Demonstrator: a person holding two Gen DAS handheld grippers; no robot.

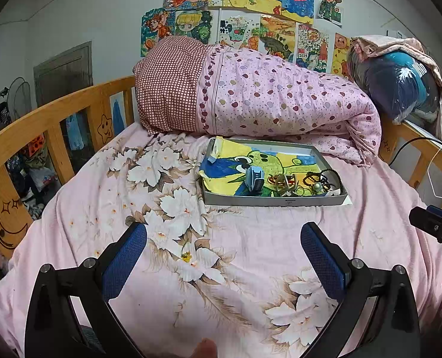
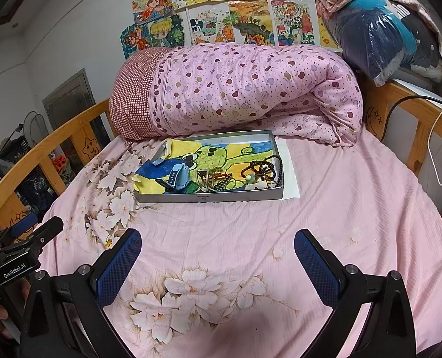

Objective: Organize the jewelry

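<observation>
Both empty, jaws spread wide: our left tool [image 1: 223,256] and right tool [image 2: 218,258] hover over the bed [image 2: 355,208]. Tray [image 2: 209,199] sits straight ahead, well apart, long axis crosswise to us. Jewelry pile [image 2: 250,174] fills its right end, so we judge right tool nearer; watch [image 2: 177,177] lies left of pile.

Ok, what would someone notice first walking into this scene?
Probably the rolled pink quilt across the head of the bed, under a wall of bright children's drawings. Then the shallow grey tray mid-bed, lined with a frog drawing and holding a blue watch and dark beads.
</observation>
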